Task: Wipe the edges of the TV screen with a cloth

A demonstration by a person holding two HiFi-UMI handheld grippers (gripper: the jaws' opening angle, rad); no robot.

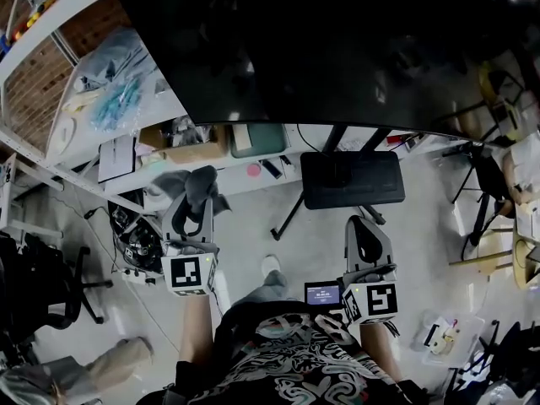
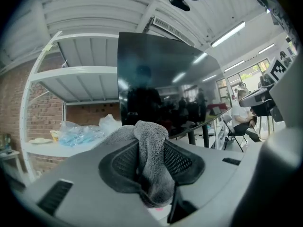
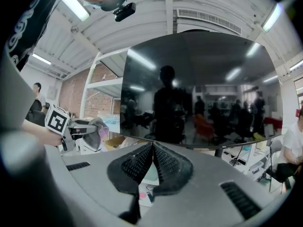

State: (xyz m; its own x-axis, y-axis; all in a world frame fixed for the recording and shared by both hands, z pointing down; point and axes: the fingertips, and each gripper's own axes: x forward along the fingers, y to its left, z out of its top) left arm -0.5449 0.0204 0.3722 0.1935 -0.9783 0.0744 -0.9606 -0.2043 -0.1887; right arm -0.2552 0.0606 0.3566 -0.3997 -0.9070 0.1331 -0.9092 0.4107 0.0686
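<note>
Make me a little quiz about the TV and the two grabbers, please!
1. True or false: the left gripper is shut on a grey cloth.
2. The right gripper holds: A) a cloth; B) nothing, its jaws are together; C) a remote.
3. Does the grey cloth touch the TV screen? Yes or no.

Key: 1 true; 2 B; 3 no, it is held below the screen's bottom edge, apart from it.

Clear air before you to the wide black TV screen (image 1: 337, 49); black stand base (image 1: 353, 180), cluttered white table (image 1: 236, 177) crowd beneath.
</note>
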